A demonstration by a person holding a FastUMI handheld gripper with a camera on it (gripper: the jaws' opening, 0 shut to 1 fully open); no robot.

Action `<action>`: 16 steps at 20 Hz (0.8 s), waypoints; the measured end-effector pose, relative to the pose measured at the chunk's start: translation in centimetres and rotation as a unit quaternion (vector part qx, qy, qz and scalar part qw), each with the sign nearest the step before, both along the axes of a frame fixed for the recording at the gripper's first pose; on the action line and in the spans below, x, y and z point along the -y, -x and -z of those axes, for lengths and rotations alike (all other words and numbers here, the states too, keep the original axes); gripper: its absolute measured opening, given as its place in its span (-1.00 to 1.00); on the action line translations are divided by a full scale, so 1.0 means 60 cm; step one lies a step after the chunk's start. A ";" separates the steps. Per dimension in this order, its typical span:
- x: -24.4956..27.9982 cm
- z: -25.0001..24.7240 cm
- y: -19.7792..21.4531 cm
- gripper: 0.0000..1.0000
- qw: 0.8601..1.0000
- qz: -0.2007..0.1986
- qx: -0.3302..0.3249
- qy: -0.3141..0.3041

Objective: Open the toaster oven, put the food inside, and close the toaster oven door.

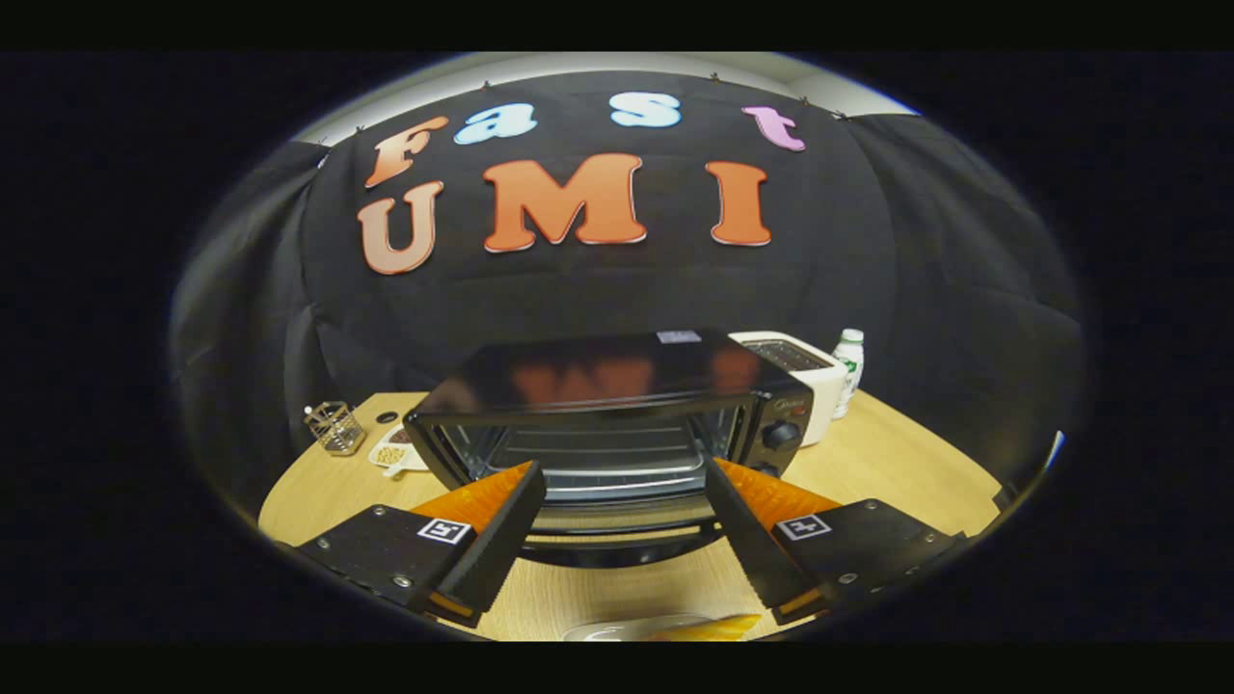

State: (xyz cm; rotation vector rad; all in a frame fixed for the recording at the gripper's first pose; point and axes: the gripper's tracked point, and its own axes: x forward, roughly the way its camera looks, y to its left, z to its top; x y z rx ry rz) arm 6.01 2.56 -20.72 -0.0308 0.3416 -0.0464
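While the gripper (625, 474) hangs with jaws spread wide and nothing held, a plate (617, 631) carrying yellow food (709, 628) lies beneath and between the fingers. Just ahead, the toaster oven (617, 424) stands with door (622, 525) down, racks exposed. Beyond it to the right: white toaster (805, 371), bottle (848, 371).

My cam rides on my gripper (625, 482), sitting low over the light wooden table (897, 453) and looking straight ahead between its spread fingers, pretty close to the open front of the glossy black toaster oven (603, 414).
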 end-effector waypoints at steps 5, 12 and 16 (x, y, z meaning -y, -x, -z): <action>0.014 0.081 0.052 0.97 0.999 0.008 -0.024 0.020; 0.028 0.223 0.098 0.98 0.994 0.021 -0.110 0.000; 0.027 0.218 0.099 0.96 0.994 0.027 -0.099 0.022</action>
